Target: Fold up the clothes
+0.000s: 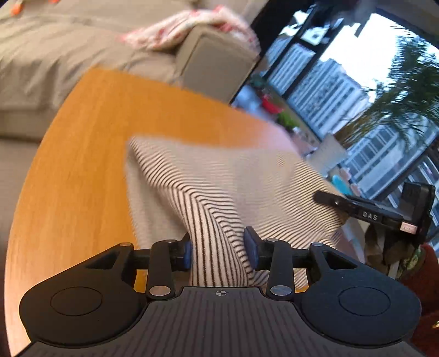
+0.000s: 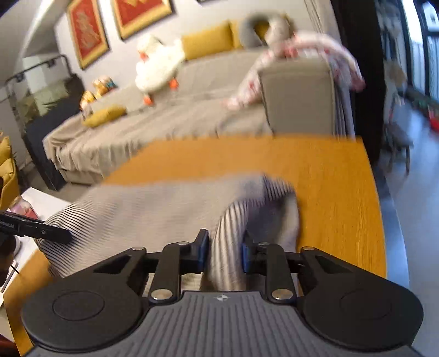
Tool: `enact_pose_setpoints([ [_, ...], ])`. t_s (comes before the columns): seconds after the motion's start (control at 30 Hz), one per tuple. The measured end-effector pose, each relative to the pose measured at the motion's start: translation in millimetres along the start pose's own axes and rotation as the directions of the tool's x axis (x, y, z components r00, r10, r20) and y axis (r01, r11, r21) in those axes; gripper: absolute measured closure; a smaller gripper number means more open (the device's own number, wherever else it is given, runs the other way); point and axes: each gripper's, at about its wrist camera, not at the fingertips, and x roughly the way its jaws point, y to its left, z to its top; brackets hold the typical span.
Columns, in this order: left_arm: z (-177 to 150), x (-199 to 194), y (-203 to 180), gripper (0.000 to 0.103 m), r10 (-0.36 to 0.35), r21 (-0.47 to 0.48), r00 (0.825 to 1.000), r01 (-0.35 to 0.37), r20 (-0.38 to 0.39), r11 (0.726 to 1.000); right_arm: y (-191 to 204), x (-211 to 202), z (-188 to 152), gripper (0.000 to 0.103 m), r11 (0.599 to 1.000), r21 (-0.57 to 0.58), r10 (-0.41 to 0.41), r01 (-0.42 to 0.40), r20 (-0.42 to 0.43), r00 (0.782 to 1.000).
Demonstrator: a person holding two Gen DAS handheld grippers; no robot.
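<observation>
Left wrist view: the left gripper (image 1: 219, 251) sits at the bottom centre of the frame, its two blue-padded fingers (image 1: 251, 248) closed on a bunched ridge of the striped garment (image 1: 219, 186) — cloth fills the narrow gap between them. The garment, cream with thin dark stripes, rises from the fingers toward mid-frame and spreads over the orange wooden table (image 1: 82, 153). Its far edge is blurred. At the right edge the right gripper (image 1: 318, 197) reaches in as a dark finger whose tip touches the cloth; how far it is open cannot be told from here. A beige sofa (image 1: 55, 55) fills the upper left, with a pink patterned blanket (image 1: 189, 26) over its arm. Windows (image 1: 343, 82) take the upper right.

Right wrist view: the right gripper (image 2: 223, 251) is at the bottom centre, its fingers (image 2: 201, 251) pinched on a raised fold of the same striped garment (image 2: 142, 203). The cloth stretches leftward across the lower middle of the frame, over the table (image 2: 329, 178) — much of it smeared by blur. At the left edge the left gripper (image 2: 68, 235) shows as a dark finger lying against the fabric. In the upper half stands the sofa (image 2: 164, 109), carrying a white plush goose (image 2: 159, 66), yellow cushions (image 2: 205, 42) and the blanket (image 2: 315, 44). Red framed pictures (image 2: 87, 30) hang at the upper left.
</observation>
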Motion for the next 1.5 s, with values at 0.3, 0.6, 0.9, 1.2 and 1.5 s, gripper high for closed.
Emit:
enact_pose_setpoints([
  [0.3,-18,2,4,0.054,0.107,0.08,0.994,-0.103,-0.04,0.991,-14,11,-25,0.065,0.998,0.024,-0.056,0.057,-0.04,0.998],
  [0.6,-9,-33,-28,0.018,0.135,0.142,0.989,-0.143,0.068,0.98,-28,0,-14,0.0,0.994,0.008,-0.108,0.108,-0.024,0.994],
  [0.9,-21,-10,-37,0.005,-0.067,0.061,0.998,0.066,0.016,0.996,-14,30,-28,0.0,0.987,-0.033,-0.161,0.158,-0.105,0.981],
  [1.2,-36,24,-37,0.0,-0.013,0.131,1.0,0.01,0.019,0.991,-13,23,-46,0.0,0.984,0.028,-0.172,0.176,-0.094,0.981],
  [1.5,-26,29,-16,0.0,-0.1,0.064,0.991,0.095,0.085,0.993,-2,18,-54,0.0,0.974,0.093,-0.201,0.207,-0.074,0.977],
])
